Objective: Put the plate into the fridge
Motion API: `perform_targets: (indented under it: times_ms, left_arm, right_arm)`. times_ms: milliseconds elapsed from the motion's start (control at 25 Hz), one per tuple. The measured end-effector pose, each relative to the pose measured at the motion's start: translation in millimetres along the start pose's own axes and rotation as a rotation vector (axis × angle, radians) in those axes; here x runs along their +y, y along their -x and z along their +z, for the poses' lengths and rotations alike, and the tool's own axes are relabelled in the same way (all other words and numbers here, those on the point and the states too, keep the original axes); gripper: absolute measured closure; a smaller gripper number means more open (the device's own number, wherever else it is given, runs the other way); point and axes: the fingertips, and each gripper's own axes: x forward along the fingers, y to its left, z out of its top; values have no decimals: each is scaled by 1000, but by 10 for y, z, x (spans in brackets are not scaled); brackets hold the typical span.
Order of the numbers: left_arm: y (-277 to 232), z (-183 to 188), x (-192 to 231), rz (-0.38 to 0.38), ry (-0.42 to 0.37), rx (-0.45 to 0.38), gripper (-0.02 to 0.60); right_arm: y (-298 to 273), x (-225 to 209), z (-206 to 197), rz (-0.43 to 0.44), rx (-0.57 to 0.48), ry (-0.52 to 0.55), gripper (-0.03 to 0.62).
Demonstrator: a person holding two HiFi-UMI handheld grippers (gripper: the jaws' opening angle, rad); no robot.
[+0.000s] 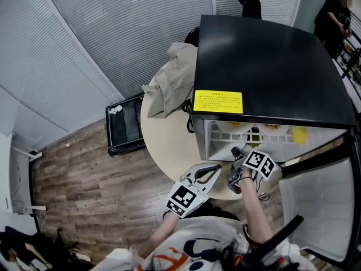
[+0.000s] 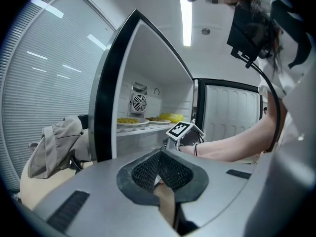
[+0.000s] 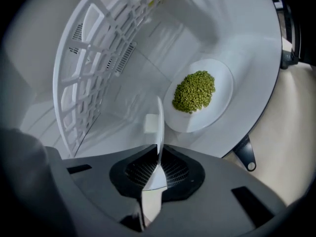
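1. The round white plate (image 3: pixel 195 120), heaped with green peas (image 3: pixel 194 91), lies flat on the white floor of the black mini fridge (image 1: pixel 265 66), below the white wire shelf (image 3: pixel 94 68). It sits near the front lip. The likeliest trouble is that the white-lined fridge door (image 1: pixel 316 208) catches it on swinging shut, which could tip the plate or jam the door.
2. The right gripper (image 3: pixel 158 132) has its jaws pressed together with nothing between them. Its tip is just beside the plate's near rim; whether it touches the rim cannot be told. A careless sideways move there could shove the plate askew or scatter peas over the floor.
3. Raising that gripper too steeply inside the compartment risks knocking the wire shelf, which would jolt the other plates of food (image 2: pixel 132 121) resting on it.
4. The left gripper (image 2: pixel 159 154) hangs outside over the round beige table (image 1: pixel 163 140), jaws closed and empty, and poses little risk. The door stands wide open at the person's right, so closing it appears to remain.
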Motion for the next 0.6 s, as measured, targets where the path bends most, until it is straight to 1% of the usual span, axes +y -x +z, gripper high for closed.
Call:
perform_targets:
  times_ms: [80,240,360,440,520,600]
  left_arm:
    - [9,-10,14,2,0,2,569]
    - [12,-15,20,2,-2,4,569]
    - [20,-22,31,4,-2,7,569]
    - [22,-34,41,6,0,9,569]
    - [25,-37,49,8,2,8,569]
    - [32,-34,59,10,5,7,569]
  right_arm:
    - [-31,0,20,-16,-10,38,566]
    - [-75,-36,45,-64,-23,127,546]
    - [-91,-17,43,-76,-28,203,532]
    - [-98,-28,37,-88,-25,234,518]
    - [-99,-90,37,-134,-18,263,500]
    - [-91,-145,49,-200,-13,336,477]
